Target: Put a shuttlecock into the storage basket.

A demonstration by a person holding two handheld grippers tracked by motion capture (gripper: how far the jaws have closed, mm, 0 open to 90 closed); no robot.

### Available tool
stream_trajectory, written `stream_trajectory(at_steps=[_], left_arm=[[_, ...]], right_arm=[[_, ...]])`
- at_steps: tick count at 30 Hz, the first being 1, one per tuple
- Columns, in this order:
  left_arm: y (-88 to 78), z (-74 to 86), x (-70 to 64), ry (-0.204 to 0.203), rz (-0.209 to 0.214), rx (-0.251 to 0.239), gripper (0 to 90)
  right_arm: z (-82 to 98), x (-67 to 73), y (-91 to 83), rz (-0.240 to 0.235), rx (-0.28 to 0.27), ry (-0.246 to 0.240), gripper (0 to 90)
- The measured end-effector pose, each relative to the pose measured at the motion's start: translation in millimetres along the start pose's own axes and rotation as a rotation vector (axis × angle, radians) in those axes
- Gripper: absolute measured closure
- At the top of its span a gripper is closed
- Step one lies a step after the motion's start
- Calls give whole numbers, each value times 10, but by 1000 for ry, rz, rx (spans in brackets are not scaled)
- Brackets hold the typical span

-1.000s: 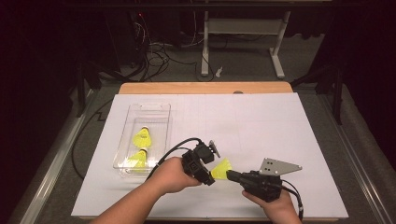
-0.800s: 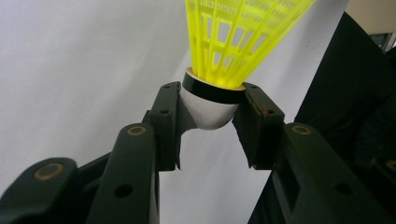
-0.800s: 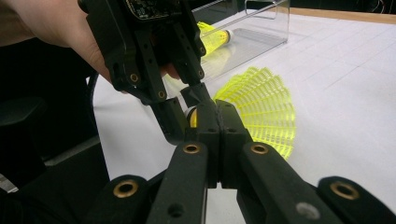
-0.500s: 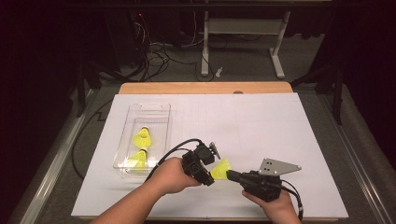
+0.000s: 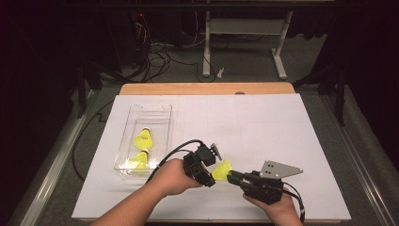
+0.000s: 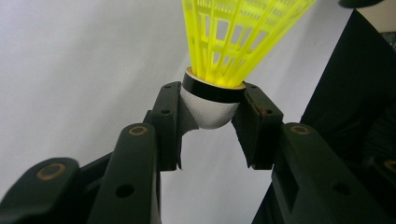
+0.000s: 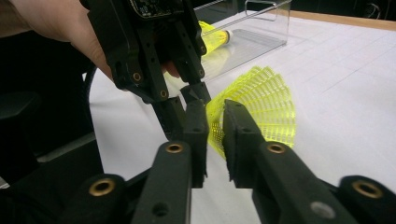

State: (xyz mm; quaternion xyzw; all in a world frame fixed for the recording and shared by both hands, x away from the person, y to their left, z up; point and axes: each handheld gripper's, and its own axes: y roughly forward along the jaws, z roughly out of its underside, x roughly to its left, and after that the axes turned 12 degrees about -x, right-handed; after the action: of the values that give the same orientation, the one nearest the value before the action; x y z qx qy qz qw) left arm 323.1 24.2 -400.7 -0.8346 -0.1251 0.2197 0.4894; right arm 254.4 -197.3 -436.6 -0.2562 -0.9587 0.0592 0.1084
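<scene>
No brand or writing could be read on the yellow shuttlecock (image 5: pixel 222 169); only a black band circled its white cork. It was held above the white counter (image 5: pixel 282 122), near the front edge, between the two hands. The left gripper (image 6: pixel 212 100) pinched the cork between its fingers (image 6: pixel 168 114), so the long axis ran from this gripper toward the right gripper (image 7: pixel 215 135), with the skirt spreading out that way. The fingers of the right gripper had just been opening; the skirt edge stood in the narrow gap, not pressed. Two more shuttlecocks (image 5: pixel 142 139) lay in a clear tray (image 5: pixel 150 109) at the left.
</scene>
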Motion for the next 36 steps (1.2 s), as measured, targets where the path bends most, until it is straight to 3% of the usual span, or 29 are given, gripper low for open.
stream_trajectory(at_steps=[6,16,21,26,33,36], left_arm=[[-8,6,30,-12,-14,13,637],[-5,17,59,-15,-26,14,638],[-38,37,92,-32,-32,5,638],[-81,67,120,-48,-47,5,637],[-111,97,160,-65,-50,-9,638],[-135,94,171,-72,-50,-21,638]], right_arm=[[-4,34,-17,34,3,-46,721],[-55,58,-95,108,-8,-67,591],[-87,2,-156,169,-2,-53,502],[-84,-111,-290,262,33,-58,392],[48,-222,-489,358,70,-68,271],[131,-248,-530,403,70,-70,178]])
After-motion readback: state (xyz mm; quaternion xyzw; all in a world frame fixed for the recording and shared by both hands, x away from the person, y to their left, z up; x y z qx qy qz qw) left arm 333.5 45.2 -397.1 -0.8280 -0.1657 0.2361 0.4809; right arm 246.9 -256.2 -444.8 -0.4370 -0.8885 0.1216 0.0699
